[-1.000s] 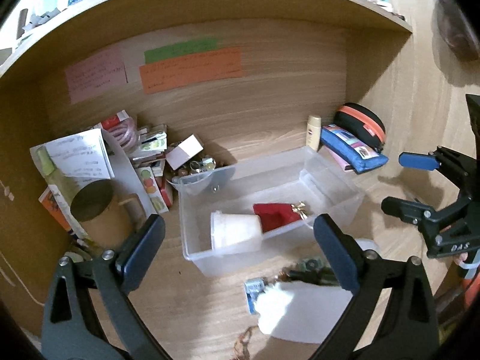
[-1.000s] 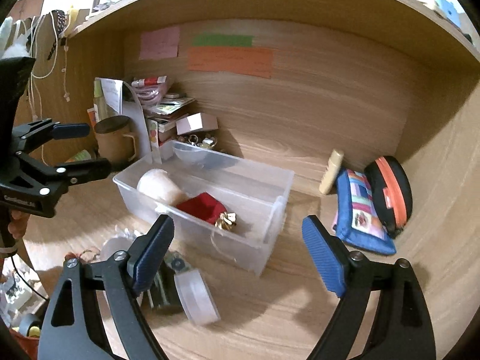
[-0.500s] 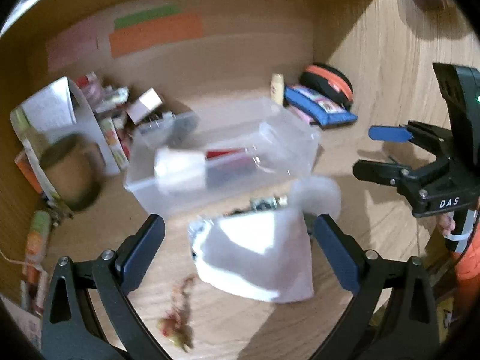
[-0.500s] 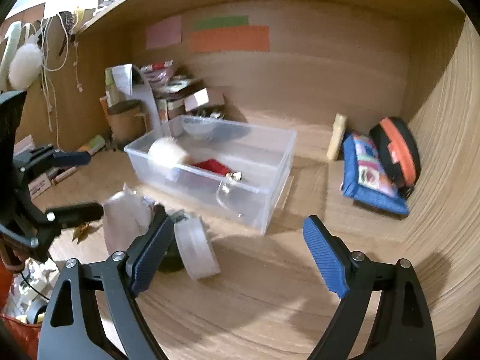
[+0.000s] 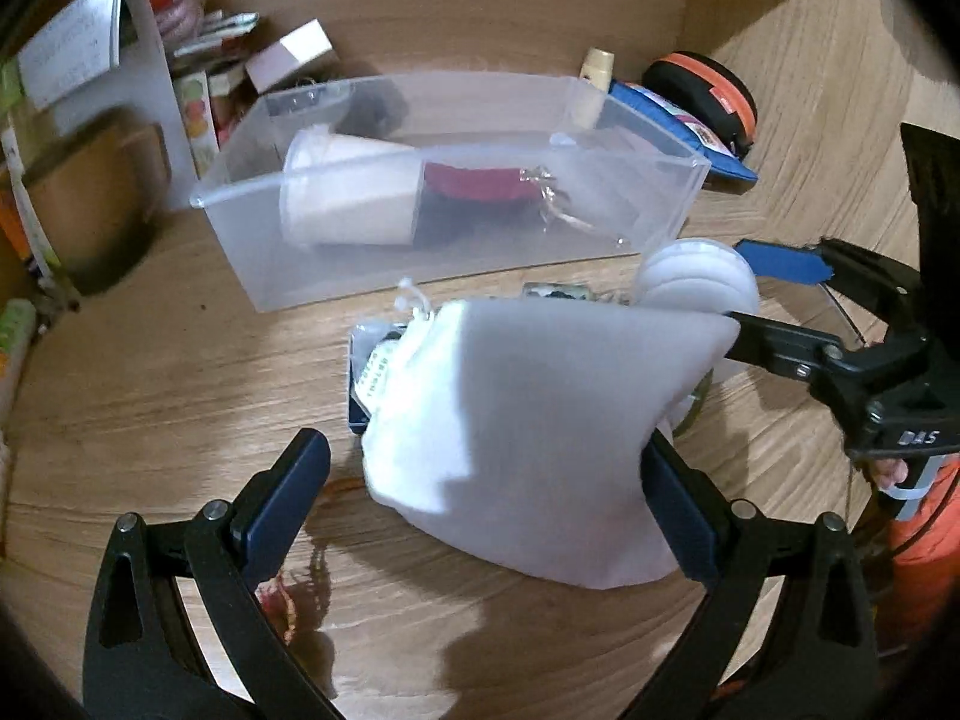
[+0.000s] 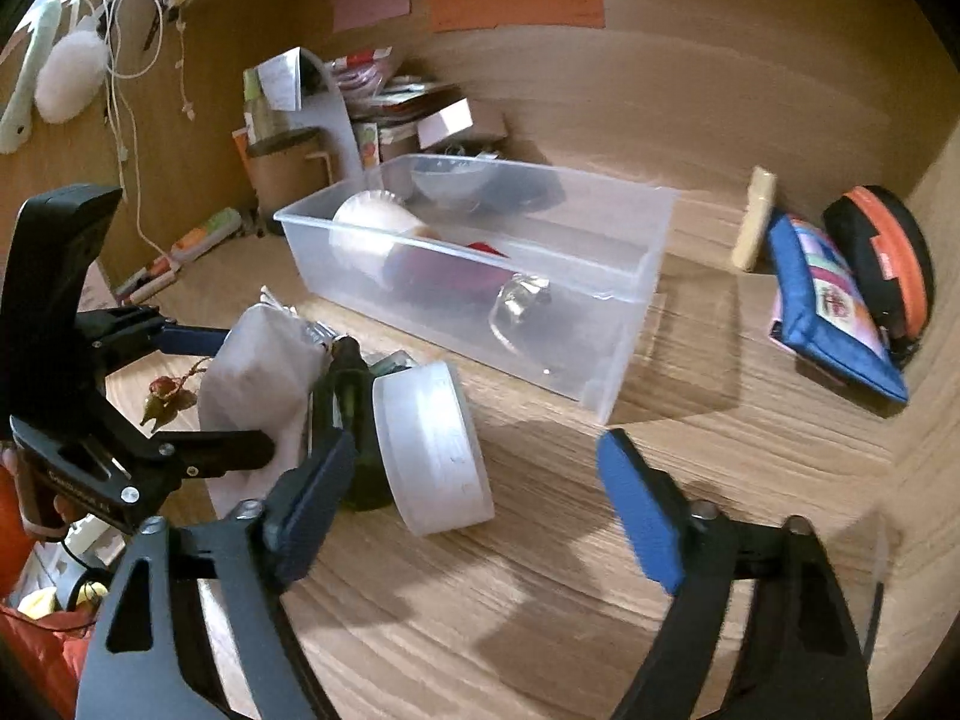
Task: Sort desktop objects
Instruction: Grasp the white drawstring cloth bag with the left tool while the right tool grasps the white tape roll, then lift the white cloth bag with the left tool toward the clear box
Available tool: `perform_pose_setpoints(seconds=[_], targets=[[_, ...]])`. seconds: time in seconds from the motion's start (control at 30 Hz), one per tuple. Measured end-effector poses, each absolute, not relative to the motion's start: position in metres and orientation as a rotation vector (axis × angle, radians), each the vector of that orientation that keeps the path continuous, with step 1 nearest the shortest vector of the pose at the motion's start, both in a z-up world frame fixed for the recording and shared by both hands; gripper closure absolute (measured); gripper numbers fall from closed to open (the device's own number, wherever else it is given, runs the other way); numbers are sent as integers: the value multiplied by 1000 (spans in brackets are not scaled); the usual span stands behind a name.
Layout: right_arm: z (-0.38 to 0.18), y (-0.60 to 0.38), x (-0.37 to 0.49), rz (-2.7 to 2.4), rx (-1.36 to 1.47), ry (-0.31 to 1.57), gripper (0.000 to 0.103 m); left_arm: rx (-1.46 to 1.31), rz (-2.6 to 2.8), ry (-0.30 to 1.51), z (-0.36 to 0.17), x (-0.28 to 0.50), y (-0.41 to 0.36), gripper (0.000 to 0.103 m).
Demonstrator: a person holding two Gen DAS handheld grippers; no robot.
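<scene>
Two items at least already binned: white cup (image 5: 351, 195) and red pouch (image 5: 474, 183) inside clear bin (image 5: 672, 147). Left gripper (image 5: 480, 483) spread wide around white cloth bag (image 5: 540, 420), at six o'clock below bin; right gripper (image 6: 474, 483) unclenched near round tub (image 6: 435, 447). Both items left unsorted.

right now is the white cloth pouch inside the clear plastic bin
No, the white cloth pouch lies on the desk in front of the clear plastic bin, between the left gripper's open jaws.

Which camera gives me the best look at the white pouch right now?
The left wrist view: the white pouch fills the frame centre between the open left gripper fingers, drawstring end visible. The right wrist view shows only a slice, partly hidden behind the left gripper's arm and dark clutter.
</scene>
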State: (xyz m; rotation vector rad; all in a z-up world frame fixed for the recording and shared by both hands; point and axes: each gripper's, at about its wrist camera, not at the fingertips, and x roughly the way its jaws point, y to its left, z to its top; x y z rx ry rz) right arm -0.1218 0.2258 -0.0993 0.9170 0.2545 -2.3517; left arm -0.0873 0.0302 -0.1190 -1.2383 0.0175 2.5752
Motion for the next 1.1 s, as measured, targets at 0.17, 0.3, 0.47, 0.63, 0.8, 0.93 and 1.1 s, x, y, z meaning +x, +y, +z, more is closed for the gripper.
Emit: perform_pose_setpoints(seconds=[0.17,0.3,0.47,0.63,0.8,0.93,1.1], targets=[[-102,222,-131,-2331,930,250,50,-1252,2560,11,-124,-95,34,2],[-108,221,-138,-2306,971,239,62,-1253,2565,16,-124,-96,36,2],[-113,219,-142,-2273,1009,230,75,-1244,2542,15,-123,-97,40,18],[-110,225,-140,-2305,988,195,76,-1222,2566,16,-122,-96,41,26],[-101,235,-137,-2333,960,128,76,-1198,2634,-34,-120,-91,32,29],[-96,240,-135,-2357,954,112,76,-1177,2679,-57,-116,-89,25,30],[-87,245,-133,-2375,930,77,76,-1130,2701,-122,-104,-87,18,30]])
